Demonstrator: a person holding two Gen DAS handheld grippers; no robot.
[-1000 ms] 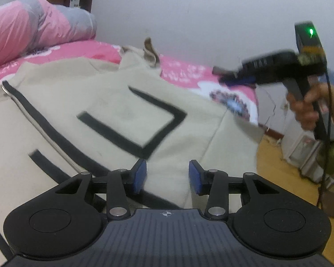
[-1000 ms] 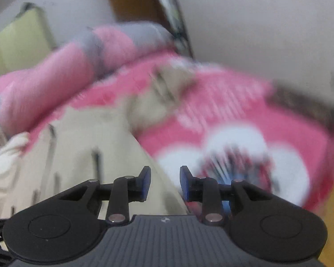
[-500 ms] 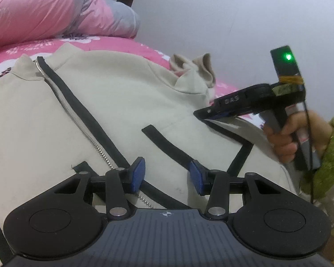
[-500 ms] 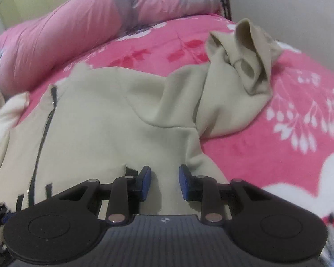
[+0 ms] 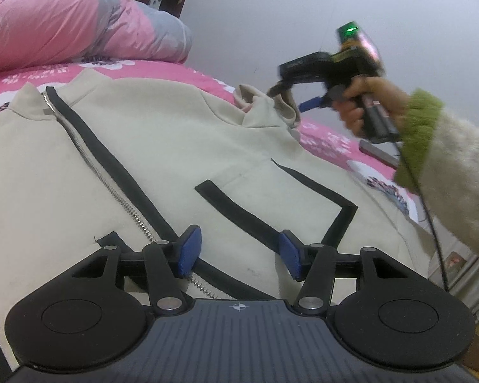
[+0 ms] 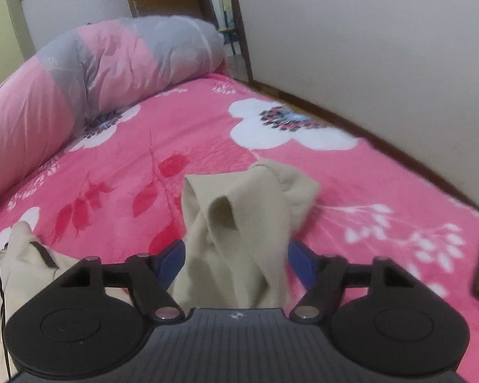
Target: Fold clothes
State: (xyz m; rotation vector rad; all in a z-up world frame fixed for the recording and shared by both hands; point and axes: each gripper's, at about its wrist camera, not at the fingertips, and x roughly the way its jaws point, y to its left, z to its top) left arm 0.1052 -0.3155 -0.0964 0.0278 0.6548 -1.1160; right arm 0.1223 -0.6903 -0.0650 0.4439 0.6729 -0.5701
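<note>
A: Left wrist view: a pink flowered bed (image 5: 163,70) against a white wall, with a beige zip jacket (image 5: 150,159) spread flat on it, black trim and pocket outlines up. The left hand-held gripper (image 5: 236,253) hovers over its hem, jaws opening, empty.

B: And what's changed?

A: The right hand-held gripper (image 5: 298,91) has swung out to the crumpled sleeve (image 5: 271,108).

B: Right wrist view?

A: The sleeve (image 6: 239,220) now bunches between its opening jaws, unpinched. Probably a grab to fold it inward.
</note>
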